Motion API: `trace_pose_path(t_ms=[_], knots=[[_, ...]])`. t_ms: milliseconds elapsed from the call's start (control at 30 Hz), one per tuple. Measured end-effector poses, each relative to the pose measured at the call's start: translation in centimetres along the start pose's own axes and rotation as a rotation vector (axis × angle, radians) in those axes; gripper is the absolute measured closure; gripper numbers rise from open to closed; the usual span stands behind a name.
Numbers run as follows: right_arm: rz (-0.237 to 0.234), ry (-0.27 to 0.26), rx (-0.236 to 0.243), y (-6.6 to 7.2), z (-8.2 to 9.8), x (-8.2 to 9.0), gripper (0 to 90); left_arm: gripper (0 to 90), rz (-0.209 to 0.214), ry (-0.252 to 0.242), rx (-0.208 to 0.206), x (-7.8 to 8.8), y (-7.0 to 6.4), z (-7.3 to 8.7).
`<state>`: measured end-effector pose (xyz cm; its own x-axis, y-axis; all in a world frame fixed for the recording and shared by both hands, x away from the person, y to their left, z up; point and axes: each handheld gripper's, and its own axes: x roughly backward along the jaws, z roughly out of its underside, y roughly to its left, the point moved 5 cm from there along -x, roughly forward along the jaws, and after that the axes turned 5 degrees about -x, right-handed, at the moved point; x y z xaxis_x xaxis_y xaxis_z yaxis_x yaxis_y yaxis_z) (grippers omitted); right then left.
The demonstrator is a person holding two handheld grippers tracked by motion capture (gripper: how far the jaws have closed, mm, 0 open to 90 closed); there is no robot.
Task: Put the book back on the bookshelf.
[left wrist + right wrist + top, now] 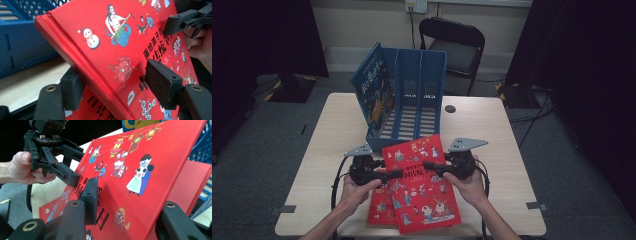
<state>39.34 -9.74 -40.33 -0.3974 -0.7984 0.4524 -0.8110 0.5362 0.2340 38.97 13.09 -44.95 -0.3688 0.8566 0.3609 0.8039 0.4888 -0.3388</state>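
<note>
Held the top red book [428, 200] tilted up off the bench [327, 150], just in front of the blue rack [412, 100]. Rested its low end on the second red book [379, 207], which lay flat underneath. Clenched the right tool [428, 164] on the right side of the top red book, one pad flat on the cover and the other jaw tucked behind. Set the left tool [398, 173] around the spine side, with the book between its jaws. Could not tell if those pads pressed yet or only sat close.

Already had a blue book [372, 90] leaning in the left slot of the rack, with two slots beside it free.

Looked like the lifting step, with the rack as the likely goal. Needed a firm squeeze from both sides first, so the book would not slip or swing open. Needed both hands level too, to stop any twist. Needed to stand the book up straight, spine down, before going near a free slot. Needed slow going, since a bump could push the rack back.
</note>
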Motion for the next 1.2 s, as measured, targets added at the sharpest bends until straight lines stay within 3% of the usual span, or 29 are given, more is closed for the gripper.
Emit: trace_pose_path(t_ms=[467,667,800,933,967,1100,1200], knots=[[-0.001,-0.013,-0.006,-0.2,-0.9,0.3,57.7,40.2,-0.001,-0.045,-0.005,0.5,0.1,-0.9],[0.011,-0.06,0.034,0.2,-2.0,-0.1,58.4,41.8,-0.027,-0.081,-0.035,1.5,0.7,-2.4],[-0.006,-0.104,0.044,0.3,-2.8,-0.1,61.1,43.9,-0.051,-0.115,-0.066,2.2,0.7,-3.8],[-0.029,-0.136,0.04,0.5,-2.9,0.2,61.7,41.8,-0.086,-0.168,-0.106,2.8,-0.8,-4.3],[-0.042,-0.143,0.036,0.4,-2.7,0.3,60.8,43.0,-0.074,-0.193,-0.109,3.0,-1.2,-4.3],[-0.039,-0.115,0.026,0.1,-2.0,0.7,55.8,49.8,-0.049,-0.186,-0.132,2.8,-1.8,-4.4],[-0.029,-0.108,0.034,0.2,-1.6,1.0,53.9,49.3,0.011,-0.166,-0.122,2.2,-2.1,-4.3]])
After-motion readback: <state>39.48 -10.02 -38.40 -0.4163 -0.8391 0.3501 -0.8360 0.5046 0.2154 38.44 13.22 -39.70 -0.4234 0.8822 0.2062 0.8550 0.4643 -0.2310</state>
